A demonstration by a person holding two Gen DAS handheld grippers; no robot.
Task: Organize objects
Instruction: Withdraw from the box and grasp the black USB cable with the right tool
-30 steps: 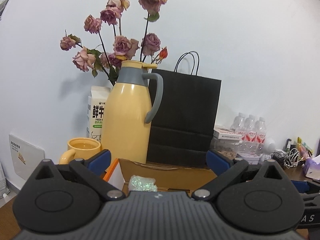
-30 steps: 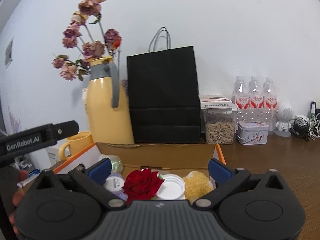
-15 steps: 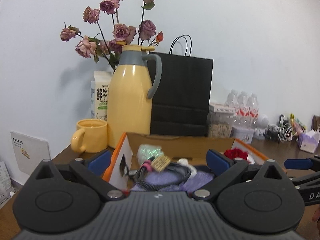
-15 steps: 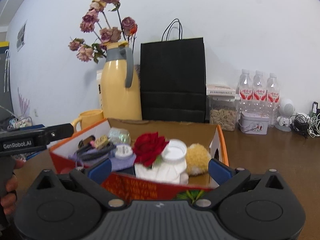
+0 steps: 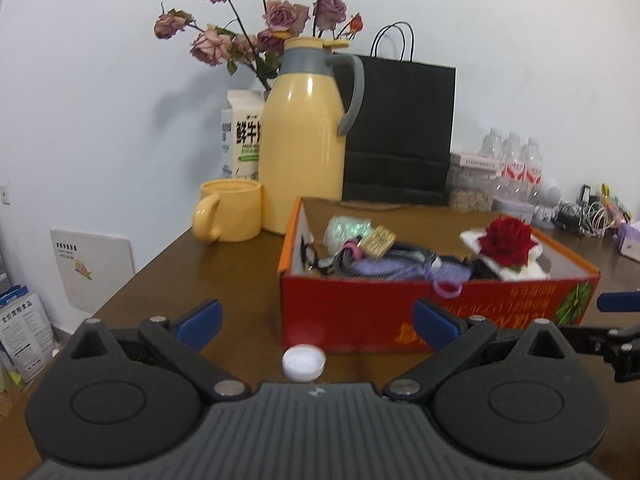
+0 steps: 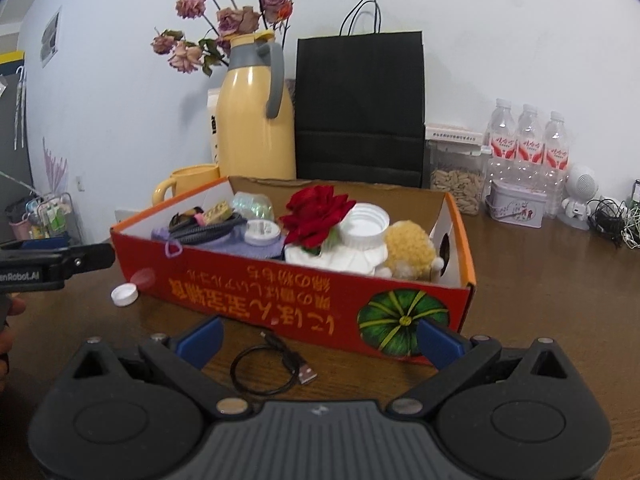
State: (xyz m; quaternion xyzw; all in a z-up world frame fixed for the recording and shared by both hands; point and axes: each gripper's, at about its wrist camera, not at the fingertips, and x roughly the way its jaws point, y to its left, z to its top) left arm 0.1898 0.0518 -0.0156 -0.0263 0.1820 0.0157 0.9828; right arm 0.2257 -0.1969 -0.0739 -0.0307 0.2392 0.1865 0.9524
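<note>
Task part-complete: the red box (image 6: 304, 300) on the desk (image 6: 540, 280) already holds assorted items, while a white cap (image 5: 303, 362) and black cable (image 6: 272, 372) lie loose before it, both left gripper (image 5: 316, 318) and right gripper (image 6: 318, 336) fingers wide open, empty.

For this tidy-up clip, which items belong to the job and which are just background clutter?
Job: red cardboard box of odds and ends; white bottle cap loose on the table; black USB cable in front of the box.
Background: yellow thermos, yellow mug, black paper bag, water bottles.
</note>
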